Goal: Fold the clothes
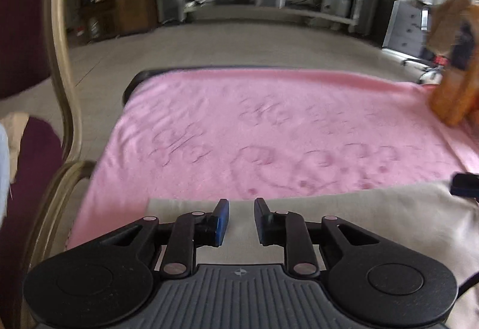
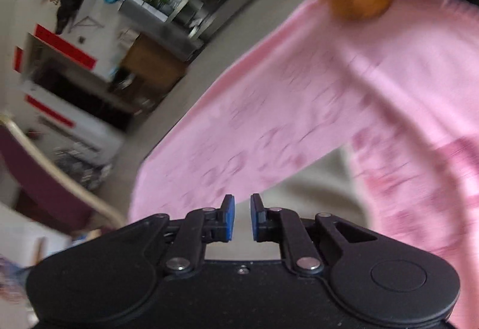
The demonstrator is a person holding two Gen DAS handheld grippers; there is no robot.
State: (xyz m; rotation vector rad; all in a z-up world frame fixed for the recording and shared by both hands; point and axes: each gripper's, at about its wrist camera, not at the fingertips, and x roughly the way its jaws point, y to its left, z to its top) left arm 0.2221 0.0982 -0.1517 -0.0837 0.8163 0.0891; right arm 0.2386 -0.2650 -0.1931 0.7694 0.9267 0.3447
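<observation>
Left wrist view first: my left gripper [image 1: 241, 222] hangs with its blue pads a modest gap apart and nothing between them, over a pale beige cloth [image 1: 344, 209] at the near edge. Just beyond, from 10 to 2 o'clock, the pink printed garment [image 1: 269, 131] lies spread flat on the counter [image 1: 134, 80], whose dark corner peeks out at 11 o'clock. An orange plush toy [image 1: 455, 65] sits at 2 o'clock on the garment's far right corner; a chair frame [image 1: 64, 83] stands at 9 o'clock.

Right wrist view, heavily blurred: my right gripper [image 2: 242, 216] also holds nothing, pads narrowly parted. The same garment runs from 12 to 4 o'clock, a flap or sleeve apparently lying across it.

I judge the fabric thin, light and limp: it will drape, wrinkle and drag rather than hold shape. A hem corner or edge seam is the best pinch point, taking one layer only. The toy may pin its corner. Whether a fold is already in, I cannot tell.
</observation>
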